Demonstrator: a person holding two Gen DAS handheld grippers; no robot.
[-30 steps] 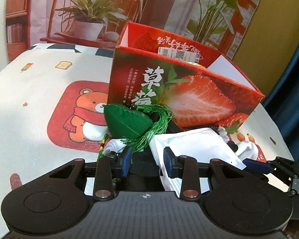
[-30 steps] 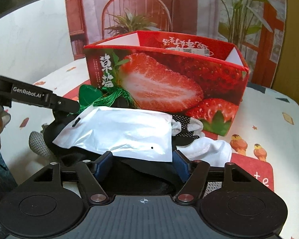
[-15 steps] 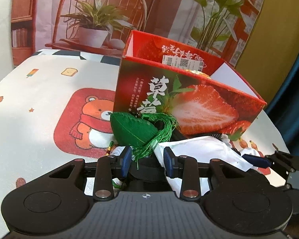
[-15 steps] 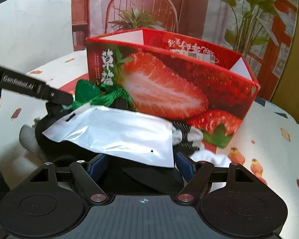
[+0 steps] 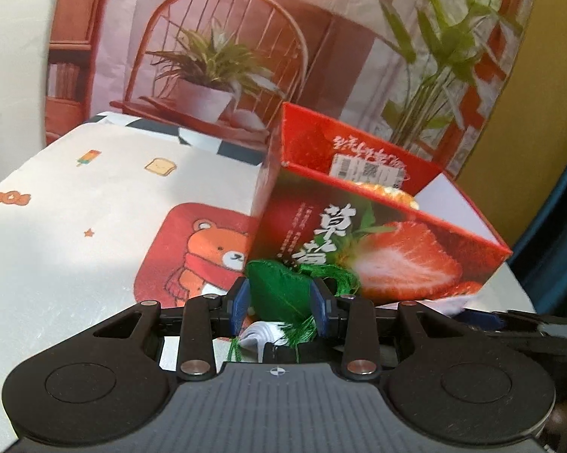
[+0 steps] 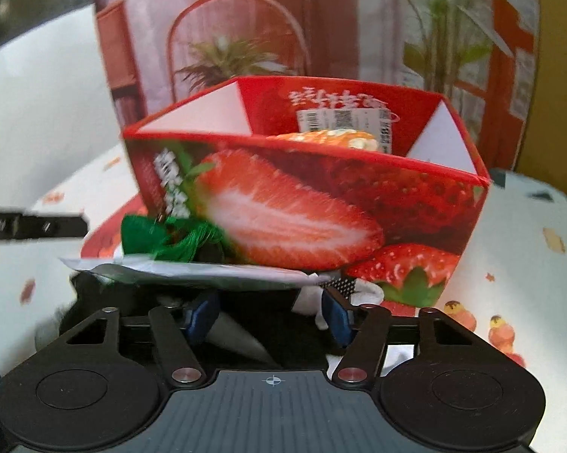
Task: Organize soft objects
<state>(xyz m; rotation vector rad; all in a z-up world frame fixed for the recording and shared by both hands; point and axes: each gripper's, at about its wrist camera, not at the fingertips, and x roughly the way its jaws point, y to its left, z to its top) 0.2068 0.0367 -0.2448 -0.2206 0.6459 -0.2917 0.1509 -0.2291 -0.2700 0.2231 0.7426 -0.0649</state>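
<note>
A red strawberry-print box (image 5: pixel 389 249) stands open on the table, with an orange soft item (image 6: pixel 328 137) inside. My left gripper (image 5: pixel 279 304) has its blue pads on either side of a green leaf-shaped pouch (image 5: pixel 281 288) with a green tassel (image 5: pixel 338 277), and holds it just in front of the box. My right gripper (image 6: pixel 270 317) is open, low over a pile of soft things: a white plastic bag (image 6: pixel 208 273), black cloth (image 6: pixel 279 334) and a white sock (image 6: pixel 366 292). The pouch also shows in the right wrist view (image 6: pixel 143 232).
The tablecloth (image 5: pixel 76 234) is white with a red bear patch (image 5: pixel 196 253) left of the box. A printed backdrop (image 5: pixel 223 56) with a chair and plants stands behind. A dark blue curtain (image 5: pixel 558 226) hangs at the right.
My left gripper has closed in around the green pouch and lifted it off the pile. My right gripper has dropped lower toward the pile, and the white bag now looks edge-on.
</note>
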